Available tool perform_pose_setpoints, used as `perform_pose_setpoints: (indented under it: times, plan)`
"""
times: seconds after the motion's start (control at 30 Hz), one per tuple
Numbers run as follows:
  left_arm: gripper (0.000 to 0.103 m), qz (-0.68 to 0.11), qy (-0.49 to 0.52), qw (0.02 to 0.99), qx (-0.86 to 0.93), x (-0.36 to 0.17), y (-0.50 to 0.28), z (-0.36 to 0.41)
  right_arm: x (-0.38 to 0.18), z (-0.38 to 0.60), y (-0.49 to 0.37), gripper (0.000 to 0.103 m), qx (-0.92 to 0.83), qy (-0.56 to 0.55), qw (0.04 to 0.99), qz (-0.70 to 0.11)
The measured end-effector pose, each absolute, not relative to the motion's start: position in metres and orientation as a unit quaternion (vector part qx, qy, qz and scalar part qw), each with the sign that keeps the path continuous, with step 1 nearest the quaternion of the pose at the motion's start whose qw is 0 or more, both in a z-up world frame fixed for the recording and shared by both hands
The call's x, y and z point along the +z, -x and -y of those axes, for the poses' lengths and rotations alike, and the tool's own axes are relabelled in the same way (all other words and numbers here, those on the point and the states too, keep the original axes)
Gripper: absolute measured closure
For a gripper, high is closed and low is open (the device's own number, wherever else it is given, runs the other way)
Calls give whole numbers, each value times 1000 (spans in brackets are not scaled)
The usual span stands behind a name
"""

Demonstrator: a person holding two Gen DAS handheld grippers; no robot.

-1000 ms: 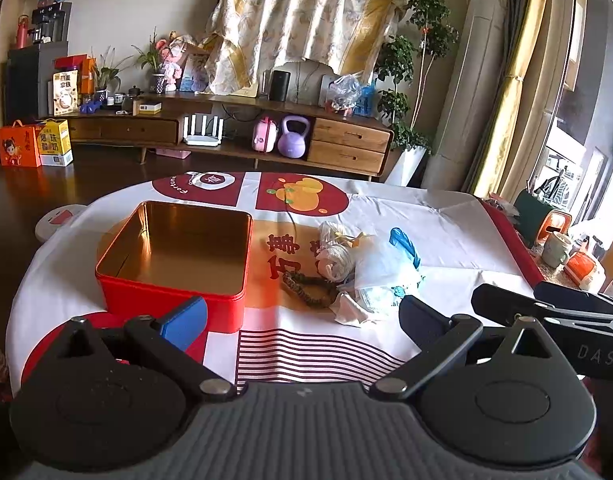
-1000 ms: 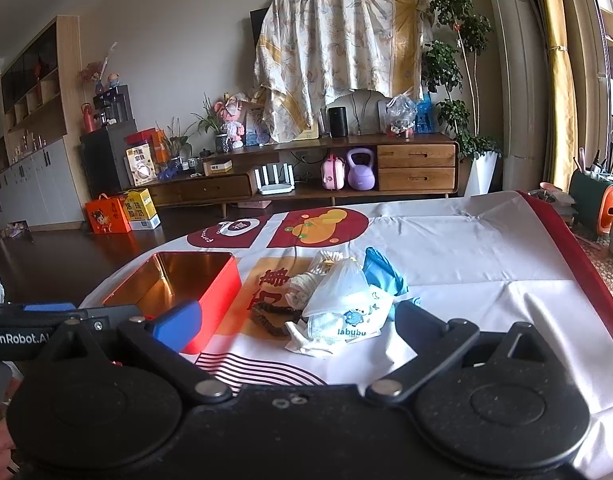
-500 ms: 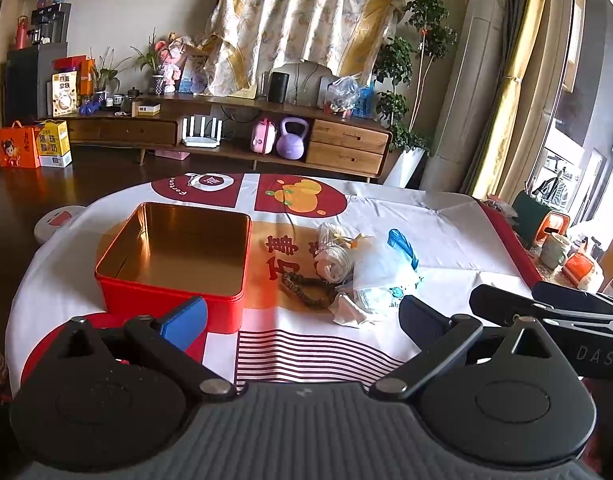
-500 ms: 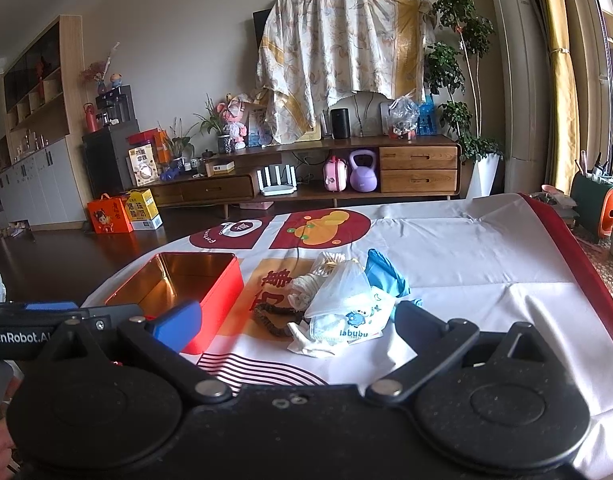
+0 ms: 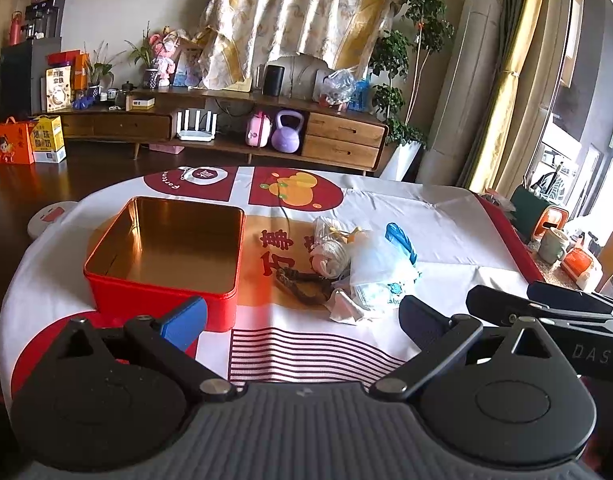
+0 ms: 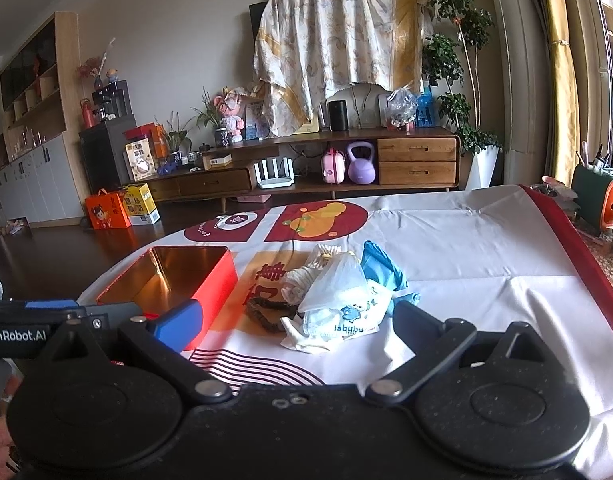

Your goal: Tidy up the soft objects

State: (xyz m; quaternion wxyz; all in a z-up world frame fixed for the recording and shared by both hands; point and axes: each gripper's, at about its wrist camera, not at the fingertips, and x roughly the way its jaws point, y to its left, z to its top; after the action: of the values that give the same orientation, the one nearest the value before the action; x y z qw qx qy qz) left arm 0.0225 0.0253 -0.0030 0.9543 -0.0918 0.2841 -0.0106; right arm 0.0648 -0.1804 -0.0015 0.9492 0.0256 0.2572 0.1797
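Note:
A red tin box (image 5: 162, 280) with an empty gold inside stands at the left of the table; it also shows in the right wrist view (image 6: 214, 284). To its right lies a pile of soft things (image 5: 362, 268): a white plastic bag (image 6: 338, 284), a blue glove (image 6: 380, 264), a white rope bundle (image 5: 332, 254), a brown braided cord (image 5: 302, 280) and a printed cloth (image 6: 346, 316). My left gripper (image 5: 302, 316) is open and empty, short of the box and pile. My right gripper (image 6: 294, 316) is open and empty, just short of the pile.
The table wears a white cloth with red prints (image 5: 446, 220) and a red edge at the right (image 6: 566, 248). Behind it stand a wooden sideboard (image 5: 226, 128), plants and a covered TV. Cups and stools (image 5: 554, 236) stand to the right.
Both grippers have crept slightly forward toward the table's objects. Nothing on the table has moved.

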Motion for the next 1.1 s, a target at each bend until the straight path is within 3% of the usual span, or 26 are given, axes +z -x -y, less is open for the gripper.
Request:
perform_pose_setpoints:
  times: [0.5,0.8,1.1]
  plan:
    - [0,-305,77,949,-19,-26,-82,-21,-23,186,-108,8,185,16,943,-277]
    - [0,-320,54,946,-31,-37,-141,-12,-38,186,-150,20,199,42,935,-290]
    - [0,-350,32,935,-52,-55,-209,1,-51,181,-188,24,215,69,928,-298]
